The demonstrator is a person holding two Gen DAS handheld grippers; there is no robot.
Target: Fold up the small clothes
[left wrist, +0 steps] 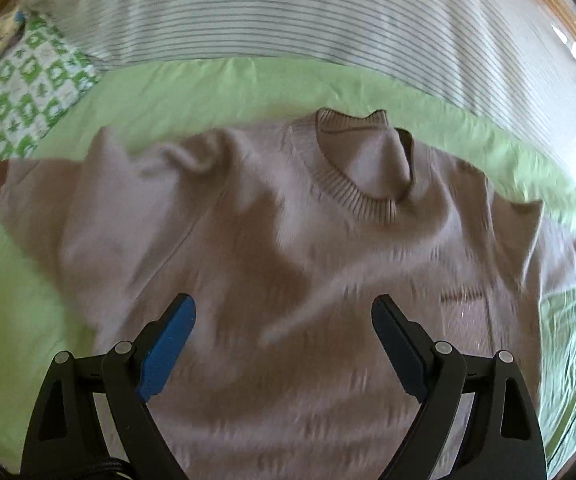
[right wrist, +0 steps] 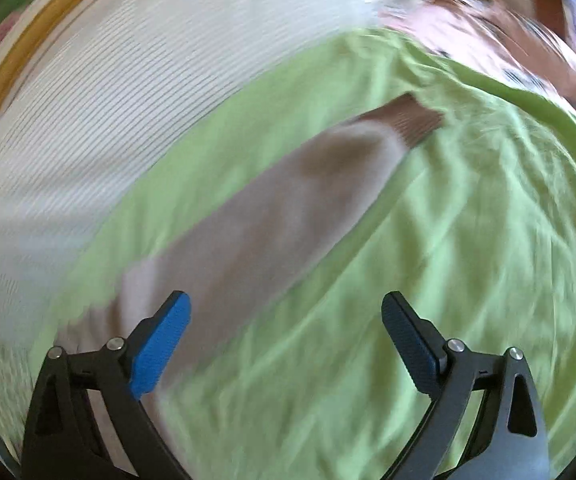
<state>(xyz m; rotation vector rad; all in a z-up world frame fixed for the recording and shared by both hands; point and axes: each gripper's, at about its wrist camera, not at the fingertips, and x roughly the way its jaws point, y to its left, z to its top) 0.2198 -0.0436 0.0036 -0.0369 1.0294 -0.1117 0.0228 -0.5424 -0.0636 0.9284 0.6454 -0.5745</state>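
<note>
A beige knit sweater (left wrist: 272, 216) lies face-up, spread on a green sheet (left wrist: 192, 88), likely laid flat for folding; the left gripper (left wrist: 284, 320) hovers over its body, jaws spread, empty; the right gripper (right wrist: 286, 320), jaws likewise wide, overlooks a sleeve (right wrist: 288, 196); hem cut off, edges motion-blurred.

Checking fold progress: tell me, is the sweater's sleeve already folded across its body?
No, the sleeve lies stretched out on the green sheet.
</note>
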